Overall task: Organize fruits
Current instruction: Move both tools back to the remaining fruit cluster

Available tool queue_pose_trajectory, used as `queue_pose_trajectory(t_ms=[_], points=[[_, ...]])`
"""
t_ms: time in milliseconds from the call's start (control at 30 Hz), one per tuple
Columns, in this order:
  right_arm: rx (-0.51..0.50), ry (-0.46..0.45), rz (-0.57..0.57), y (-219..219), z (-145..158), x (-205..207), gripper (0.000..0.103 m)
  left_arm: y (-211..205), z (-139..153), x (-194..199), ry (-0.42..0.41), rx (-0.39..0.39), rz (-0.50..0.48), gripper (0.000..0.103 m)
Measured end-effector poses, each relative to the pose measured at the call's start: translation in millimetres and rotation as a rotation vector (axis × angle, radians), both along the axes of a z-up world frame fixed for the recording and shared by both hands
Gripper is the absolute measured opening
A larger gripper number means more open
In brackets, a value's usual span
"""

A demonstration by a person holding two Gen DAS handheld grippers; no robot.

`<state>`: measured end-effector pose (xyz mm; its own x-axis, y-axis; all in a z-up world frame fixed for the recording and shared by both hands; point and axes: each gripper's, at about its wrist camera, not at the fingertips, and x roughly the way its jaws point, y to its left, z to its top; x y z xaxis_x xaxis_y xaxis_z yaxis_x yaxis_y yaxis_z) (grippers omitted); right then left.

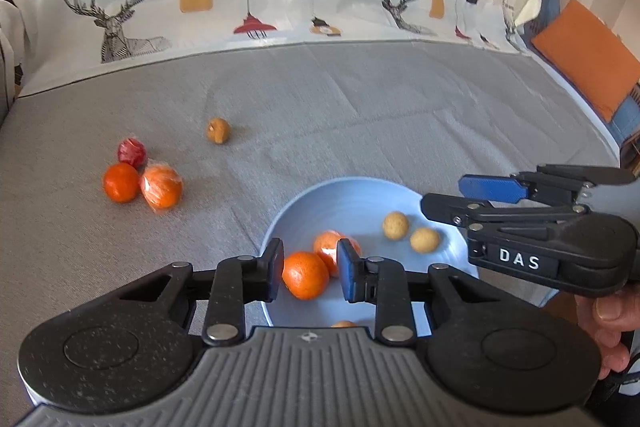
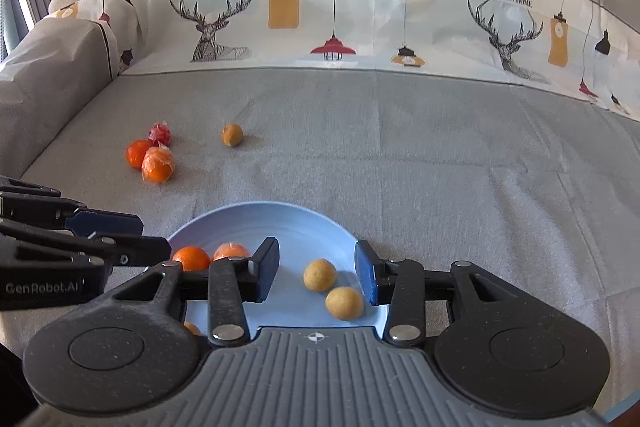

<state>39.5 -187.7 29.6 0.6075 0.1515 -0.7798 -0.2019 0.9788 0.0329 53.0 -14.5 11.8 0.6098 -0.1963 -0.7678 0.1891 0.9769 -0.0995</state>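
A light blue plate (image 1: 360, 187) (image 2: 280, 211) lies on the grey cloth. It holds a bare orange (image 1: 306, 275) (image 2: 191, 258), a wrapped orange (image 1: 330, 247) (image 2: 230, 251) and two tan round fruits (image 1: 395, 225) (image 2: 319, 275). My left gripper (image 1: 308, 269) (image 2: 154, 237) hangs open over the plate's near left side, the bare orange just beyond its tips and untouched. My right gripper (image 2: 316, 271) (image 1: 444, 197) is open above the tan fruits. Farther left on the cloth lie a red wrapped fruit (image 1: 131, 151), an orange (image 1: 121, 182), a wrapped orange (image 1: 161, 186) and a tan fruit (image 1: 218, 131).
A printed cloth with deer and lamps (image 1: 280, 7) rises behind the grey surface. A covered armrest (image 2: 52, 59) bounds the left side, and an orange cushion (image 1: 580, 55) lies at the far right. A person's hand (image 1: 612, 315) holds the right gripper.
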Motion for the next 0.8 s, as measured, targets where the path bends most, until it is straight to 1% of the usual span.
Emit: queue_pose_trajectory(t_ms=[67, 333, 367, 433, 467, 533, 600, 700, 800], points=[[0.003, -0.017, -0.007, -0.1, 3.2, -0.4, 0.044, 2.8, 3.2, 0.7, -0.016, 0.000, 0.015, 0.027], [0.046, -0.076, -0.052, -4.3, 14.1, 3.4, 0.043, 18.1, 13.7, 8.5, -0.062, 0.005, 0.076, 0.022], [0.053, -0.082, -0.056, -4.4, 15.1, 4.0, 0.042, 20.9, 14.7, 9.8, -0.066, 0.003, 0.085, 0.020], [0.066, -0.095, -0.063, -3.6, 17.0, 5.4, 0.032, 28.1, 17.0, 13.1, -0.074, -0.003, 0.108, 0.019], [0.072, -0.105, -0.064, -3.1, 18.3, 6.3, 0.031, 33.2, 18.5, 15.2, -0.079, -0.011, 0.125, 0.018], [0.083, -0.128, -0.065, -0.8, 21.0, 8.3, 0.021, 48.5, 22.0, 19.9, -0.090, -0.034, 0.178, 0.017], [0.093, -0.150, -0.068, 1.7, 23.0, 11.5, 0.019, 68.3, 25.1, 25.1, -0.092, -0.072, 0.250, 0.017], [0.111, -0.172, -0.067, 6.1, 25.1, 19.9, 0.018, 99.8, 26.3, 32.3, -0.084, -0.133, 0.370, 0.017], [0.132, -0.170, -0.059, 13.0, 24.0, 29.4, 0.018, 119.9, 26.7, 41.8, -0.076, -0.146, 0.436, 0.017]])
